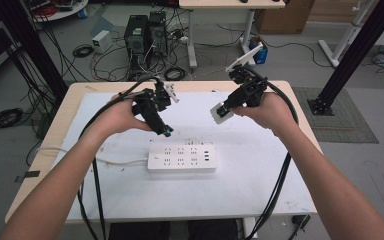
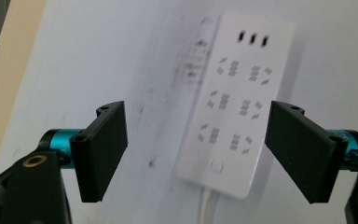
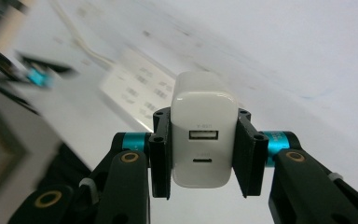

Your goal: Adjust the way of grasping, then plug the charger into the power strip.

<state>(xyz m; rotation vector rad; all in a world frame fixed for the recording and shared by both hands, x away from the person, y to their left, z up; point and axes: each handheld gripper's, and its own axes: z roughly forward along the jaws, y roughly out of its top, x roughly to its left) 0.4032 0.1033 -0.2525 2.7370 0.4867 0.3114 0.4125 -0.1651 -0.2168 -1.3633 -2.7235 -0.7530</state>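
Observation:
A white power strip [image 1: 181, 158] lies flat in the middle of the white table mat, its cord running off to the left. It also appears below the left gripper [image 2: 196, 149], as the power strip [image 2: 235, 100], and blurred as the power strip [image 3: 137, 95]. My left gripper [image 1: 166, 131] hovers above the strip's upper left, jaws wide apart with nothing between them. My right gripper [image 1: 223, 111] is held up over the mat's upper right, shut on a white USB charger [image 3: 204, 135], whose two ports face the camera. The charger [image 1: 220, 113] hangs clear of the strip.
The white mat [image 1: 260, 165] covers most of the wooden table [image 1: 70, 100]. Black cables trail from both grippers down past the table's front edge. Computer towers [image 1: 145, 32] and loose cables sit on the floor beyond the far edge.

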